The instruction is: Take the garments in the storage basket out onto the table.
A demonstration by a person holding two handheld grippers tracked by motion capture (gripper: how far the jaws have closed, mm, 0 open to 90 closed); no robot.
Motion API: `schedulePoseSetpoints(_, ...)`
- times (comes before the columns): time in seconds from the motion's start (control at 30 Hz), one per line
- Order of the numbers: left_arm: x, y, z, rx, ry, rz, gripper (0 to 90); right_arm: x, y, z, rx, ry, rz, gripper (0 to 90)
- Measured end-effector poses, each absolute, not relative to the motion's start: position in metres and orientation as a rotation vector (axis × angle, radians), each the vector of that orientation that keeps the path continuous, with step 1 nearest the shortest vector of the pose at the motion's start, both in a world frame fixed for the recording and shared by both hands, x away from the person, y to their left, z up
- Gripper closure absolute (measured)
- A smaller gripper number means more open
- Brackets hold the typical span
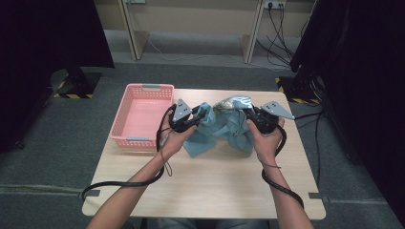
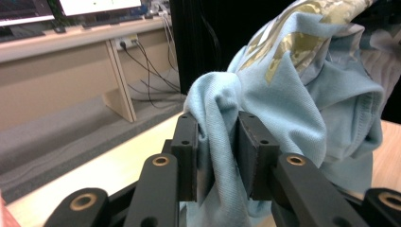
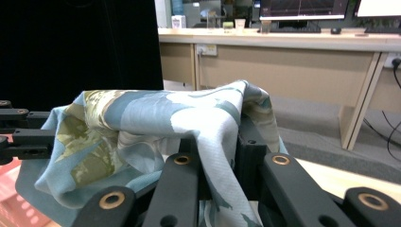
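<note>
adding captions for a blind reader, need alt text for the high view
Two hands hold a crumpled light blue garment just above a wooden table, the left gripper and right gripper each clamped on one side of it. An empty pink basket sits at the table's left edge.

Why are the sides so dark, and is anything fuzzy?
High view: black curtains swallow the light at both sides, while the wooden table is evenly lit. Left gripper view: the blue cloth is sharp, the desk behind soft. Right gripper view: the far monitors are hazy, and the cloth shows its weave clearly.
</note>
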State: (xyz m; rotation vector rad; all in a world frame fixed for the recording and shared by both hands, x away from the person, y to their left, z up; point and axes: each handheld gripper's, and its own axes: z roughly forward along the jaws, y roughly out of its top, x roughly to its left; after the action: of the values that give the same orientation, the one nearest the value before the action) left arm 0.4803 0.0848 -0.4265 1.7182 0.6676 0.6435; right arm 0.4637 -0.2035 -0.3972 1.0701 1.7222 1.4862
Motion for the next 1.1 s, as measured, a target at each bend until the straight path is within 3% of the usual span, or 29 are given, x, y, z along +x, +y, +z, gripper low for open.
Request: schedulePoseSetpoints(1.1,0.494,0.072,-0.481,1.794,0.778,0.568,69.8,0.473,-0.200,-0.463,1.190,1.868,1.333,80.9)
